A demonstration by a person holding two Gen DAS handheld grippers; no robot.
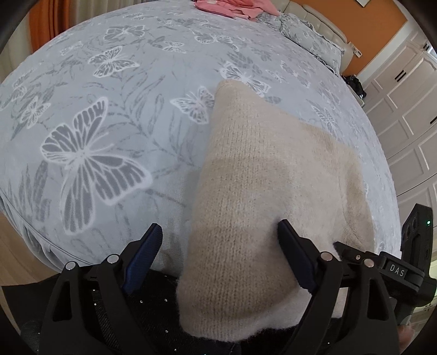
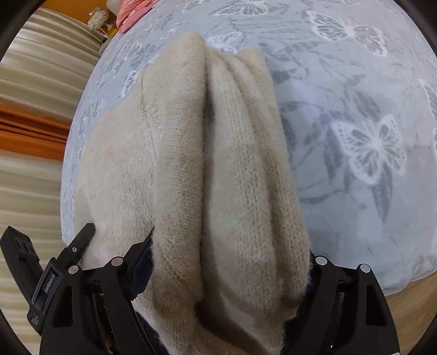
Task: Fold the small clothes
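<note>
Place: a home bedroom.
Bed: wide mattress under a grey plush bedspread [image 1: 114, 90] printed with white butterflies.
Headboard: cream padded leather headboard [image 1: 316, 16].
Storage: white panelled wardrobe doors [image 1: 404, 90].
Window: orange and cream pleated curtains [image 2: 30, 131].

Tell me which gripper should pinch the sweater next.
Probably right: the right gripper has bunched sweater filling its open jaws, while the left gripper only straddles one edge.

left tool [image 1: 218, 234]: black frame | blue pads | silver round screws | right tool [image 2: 229, 245]: black frame, silver screws, white "DAS" marking at 4 o'clock in left view
</note>
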